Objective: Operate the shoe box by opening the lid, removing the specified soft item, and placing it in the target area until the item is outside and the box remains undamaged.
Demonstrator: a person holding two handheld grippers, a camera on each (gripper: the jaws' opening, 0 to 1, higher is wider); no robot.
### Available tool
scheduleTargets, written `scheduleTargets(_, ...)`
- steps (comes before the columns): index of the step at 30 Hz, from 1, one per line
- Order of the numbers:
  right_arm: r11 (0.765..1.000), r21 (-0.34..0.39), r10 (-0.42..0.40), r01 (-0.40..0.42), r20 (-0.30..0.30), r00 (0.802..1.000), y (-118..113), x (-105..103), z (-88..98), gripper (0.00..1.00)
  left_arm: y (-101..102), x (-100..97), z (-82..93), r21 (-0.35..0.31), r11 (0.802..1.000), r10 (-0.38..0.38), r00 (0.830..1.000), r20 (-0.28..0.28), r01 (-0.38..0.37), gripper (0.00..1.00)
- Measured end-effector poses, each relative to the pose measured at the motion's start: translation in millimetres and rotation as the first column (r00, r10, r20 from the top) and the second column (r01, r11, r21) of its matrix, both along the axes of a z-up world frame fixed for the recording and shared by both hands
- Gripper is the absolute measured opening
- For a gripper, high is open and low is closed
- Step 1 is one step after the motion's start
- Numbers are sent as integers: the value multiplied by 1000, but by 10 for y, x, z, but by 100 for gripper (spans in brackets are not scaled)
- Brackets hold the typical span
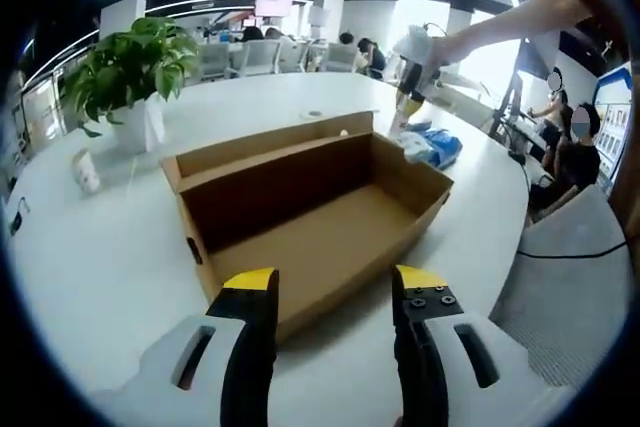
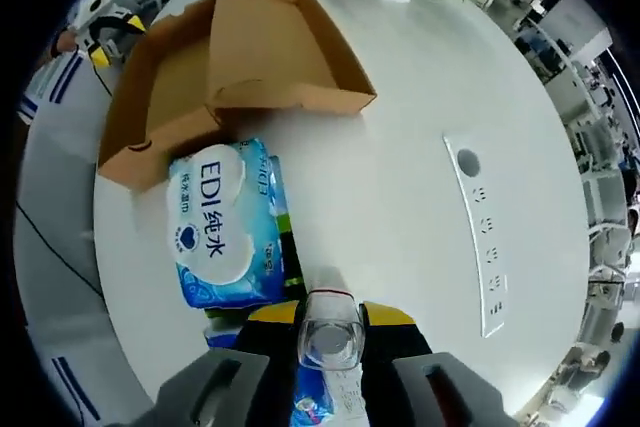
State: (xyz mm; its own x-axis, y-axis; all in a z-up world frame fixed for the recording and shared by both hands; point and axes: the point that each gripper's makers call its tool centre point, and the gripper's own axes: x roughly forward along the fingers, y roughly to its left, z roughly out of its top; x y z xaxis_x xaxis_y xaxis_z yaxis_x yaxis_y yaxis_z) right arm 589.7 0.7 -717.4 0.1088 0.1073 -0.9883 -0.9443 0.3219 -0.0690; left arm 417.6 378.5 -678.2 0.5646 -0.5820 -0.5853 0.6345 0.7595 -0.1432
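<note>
The brown cardboard shoe box (image 1: 320, 217) lies open on the white table, its lid folded back and its inside bare. My left gripper (image 1: 335, 292) is open at the box's near edge with nothing between its fingers. The right gripper (image 1: 413, 72) hangs beyond the box's far corner, above a blue packet (image 1: 432, 143). From above, the blue wet-wipe pack (image 2: 222, 229) lies flat beside the box (image 2: 225, 57). My right gripper (image 2: 331, 319) is shut on a clear-and-blue soft packet (image 2: 330, 339) just off the pack's corner. The left gripper (image 2: 103, 25) shows at the box's far side.
A potted plant (image 1: 132, 65) and a small white object (image 1: 86, 170) stand left of the box. A socket panel (image 2: 482, 237) is set into the table. A grey chair (image 1: 575, 267) is at the right. People sit at desks behind.
</note>
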Motion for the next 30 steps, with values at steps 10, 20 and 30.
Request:
scheduleTargets(10, 993, -46, 107, -108, -23, 994, 29, -110, -37, 18, -1, 11, -4, 2, 1000, 2, 1000, -1, -2, 46)
scheduleTargets(20, 982, -56, 178, -180, -37, 983, 43, -87, -18, 18, 5, 11, -13, 3, 1000, 1, 1000, -4, -1, 46)
scheduleTargets(30, 960, -86, 265, -268, -39, 963, 37, -93, -39, 19, -8, 12, -7, 4, 1000, 2, 1000, -3, -2, 45)
